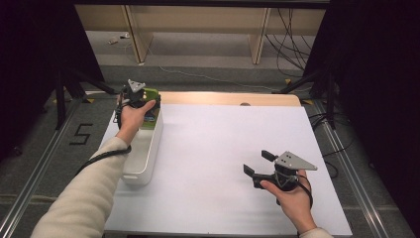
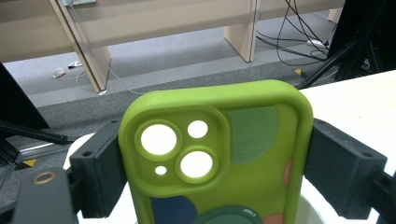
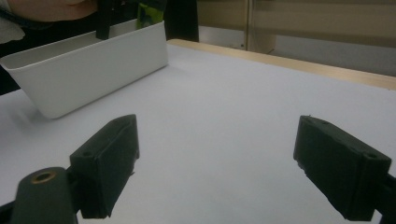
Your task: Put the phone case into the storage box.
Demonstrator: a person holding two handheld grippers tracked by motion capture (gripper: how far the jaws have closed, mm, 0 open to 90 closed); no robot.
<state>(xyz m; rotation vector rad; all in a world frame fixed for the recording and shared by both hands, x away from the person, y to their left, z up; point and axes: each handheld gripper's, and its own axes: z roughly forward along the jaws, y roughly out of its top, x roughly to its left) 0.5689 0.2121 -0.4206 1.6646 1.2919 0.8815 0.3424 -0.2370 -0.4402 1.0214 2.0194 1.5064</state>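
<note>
Nearest us, our right gripper (image 1: 258, 164) hovers low over the smooth white table (image 1: 223, 163), blocky black jaws spread with nothing between them. Farther off, our left gripper (image 1: 140, 101) is clamped on a lime-green phone case (image 2: 219, 154), rubbery with rounded corners, camera cutouts and coloured blobs, held above the far end of the glossy white plastic bin (image 1: 148, 148).

a lab-style recording room: a white-topped table (image 1: 228, 163) on grey carpet, black tripod legs (image 1: 62, 94) at both sides, loose cables (image 1: 289, 39) along the floor, tape markings (image 1: 80, 134), and plain wooden furniture legs (image 1: 136, 32) behind.
</note>
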